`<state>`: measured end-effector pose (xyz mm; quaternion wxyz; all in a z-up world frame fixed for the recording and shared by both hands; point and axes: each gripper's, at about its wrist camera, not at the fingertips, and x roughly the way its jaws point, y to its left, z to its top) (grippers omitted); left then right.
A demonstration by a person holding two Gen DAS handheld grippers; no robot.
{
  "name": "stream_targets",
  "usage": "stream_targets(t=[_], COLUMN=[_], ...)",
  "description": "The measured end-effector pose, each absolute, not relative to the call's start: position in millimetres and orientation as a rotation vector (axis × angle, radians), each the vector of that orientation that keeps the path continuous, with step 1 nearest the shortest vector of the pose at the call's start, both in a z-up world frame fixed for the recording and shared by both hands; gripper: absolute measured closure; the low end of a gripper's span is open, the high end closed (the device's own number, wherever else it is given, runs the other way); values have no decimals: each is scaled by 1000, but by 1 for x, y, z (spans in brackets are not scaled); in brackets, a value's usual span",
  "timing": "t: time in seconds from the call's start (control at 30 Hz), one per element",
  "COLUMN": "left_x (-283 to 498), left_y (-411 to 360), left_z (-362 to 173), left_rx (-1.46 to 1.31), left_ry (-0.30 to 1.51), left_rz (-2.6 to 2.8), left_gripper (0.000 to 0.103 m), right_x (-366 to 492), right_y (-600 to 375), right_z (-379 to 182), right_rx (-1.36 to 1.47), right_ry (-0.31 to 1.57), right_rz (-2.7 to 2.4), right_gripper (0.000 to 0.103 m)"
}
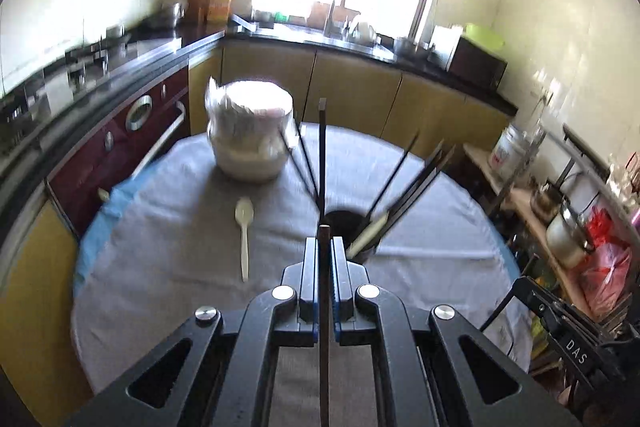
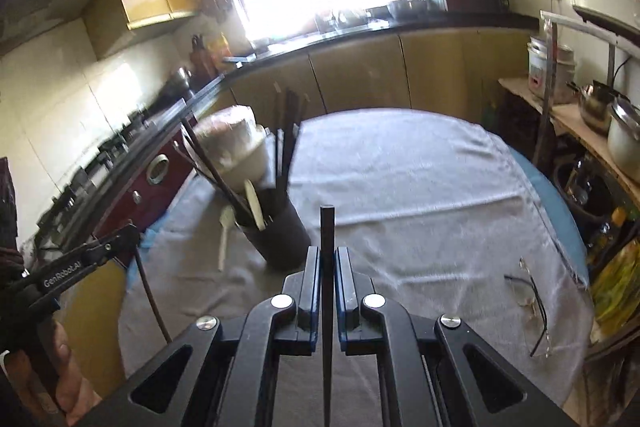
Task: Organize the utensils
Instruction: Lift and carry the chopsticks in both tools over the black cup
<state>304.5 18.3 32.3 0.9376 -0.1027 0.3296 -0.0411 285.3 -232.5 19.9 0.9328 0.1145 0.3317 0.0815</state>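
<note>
We hold the left hand-held gripper (image 1: 324, 247) clamped on a brown chopstick (image 1: 323, 327), and the right hand-held gripper (image 2: 328, 255) clamped on a black chopstick (image 2: 327, 267). Both hang over the cloth-covered counter (image 2: 420, 187). On it a black utensil holder (image 2: 280, 239) carries more chopsticks (image 2: 286, 155); a pale plastic spoon (image 1: 244, 235) lies left of it, a wrapped jar (image 1: 250, 135) farther back, and eyeglasses (image 2: 534, 303) near right.
</note>
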Motion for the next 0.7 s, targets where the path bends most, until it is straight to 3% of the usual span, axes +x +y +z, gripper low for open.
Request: stream_targets(t=[0.37,0.7], left_x=[357,407], left_y=[26,28], left_z=[107,118], left_rx=[-254,-302], left_ry=[425,315], left_rz=[-22,-5], left_gripper=[98,98], right_x=[324,368], right_y=[-210,-196], right_z=[115,152], right_rx=[241,240], right_ry=[479,392], right_rz=[243,289], right_gripper=[96,96])
